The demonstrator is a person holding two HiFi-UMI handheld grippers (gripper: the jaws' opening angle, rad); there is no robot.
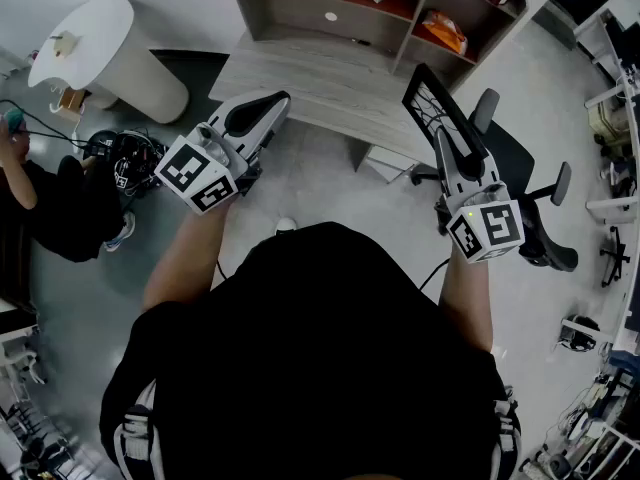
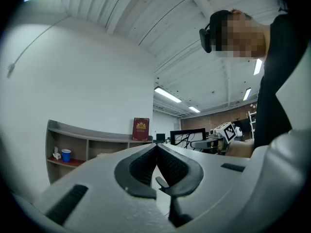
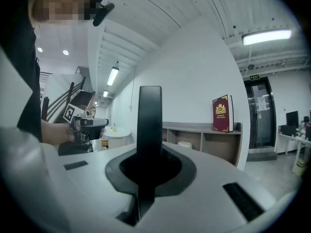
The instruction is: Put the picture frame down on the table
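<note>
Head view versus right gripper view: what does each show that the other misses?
Only the head view shows the table top and the office chair. Only the right gripper view shows the glass door and ceiling lights. Both show the picture frame clamped in the right gripper, and the left gripper.

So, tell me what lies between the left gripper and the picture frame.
In the head view, only bare table top shows between the left gripper and the picture frame held in the right gripper.

Picture frame (image 1: 437, 108) base inside hand-held gripper (image 1: 448, 148)
</note>
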